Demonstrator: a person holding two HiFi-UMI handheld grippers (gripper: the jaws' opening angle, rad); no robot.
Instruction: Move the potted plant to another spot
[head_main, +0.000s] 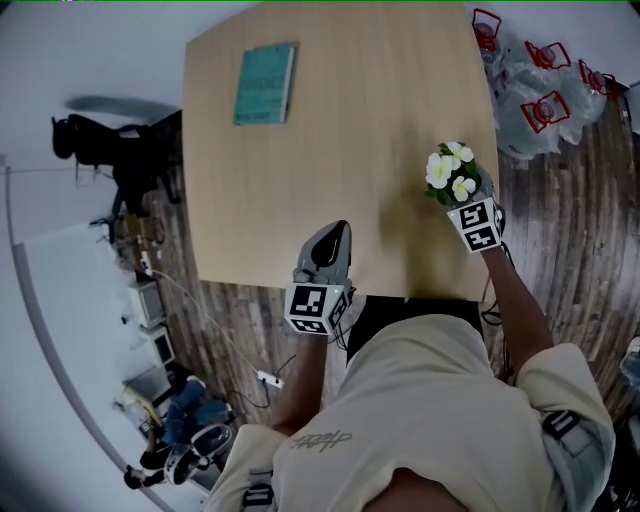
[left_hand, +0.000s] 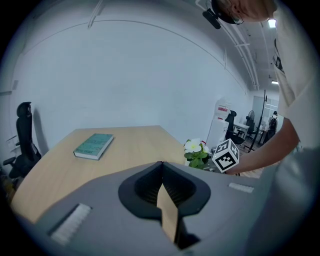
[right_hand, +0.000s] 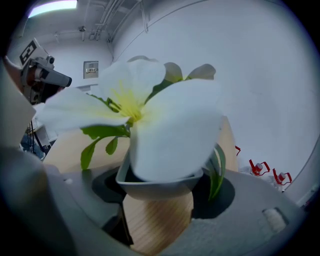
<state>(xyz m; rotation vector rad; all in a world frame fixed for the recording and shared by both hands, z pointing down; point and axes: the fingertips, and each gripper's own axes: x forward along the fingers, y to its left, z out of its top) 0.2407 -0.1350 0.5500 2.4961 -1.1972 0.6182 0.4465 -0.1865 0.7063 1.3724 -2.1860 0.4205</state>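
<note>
Barely begun, it seems: the right tongs (right_hand: 162, 192), spread wide, clamp the potted plant (head_main: 452, 172) far right of the book (head_main: 265, 84) on the surface (head_main: 380, 110), the left tongs (head_main: 335, 235) rest shut and empty, and the move itself remains.

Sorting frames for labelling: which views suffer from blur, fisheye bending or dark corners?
Right gripper view: the potted plant sits so close its white flower blurs and fills the frame. Left gripper view: the book is fairly sharp, corners black. Head view: the table edges bow, lighting even.
</note>
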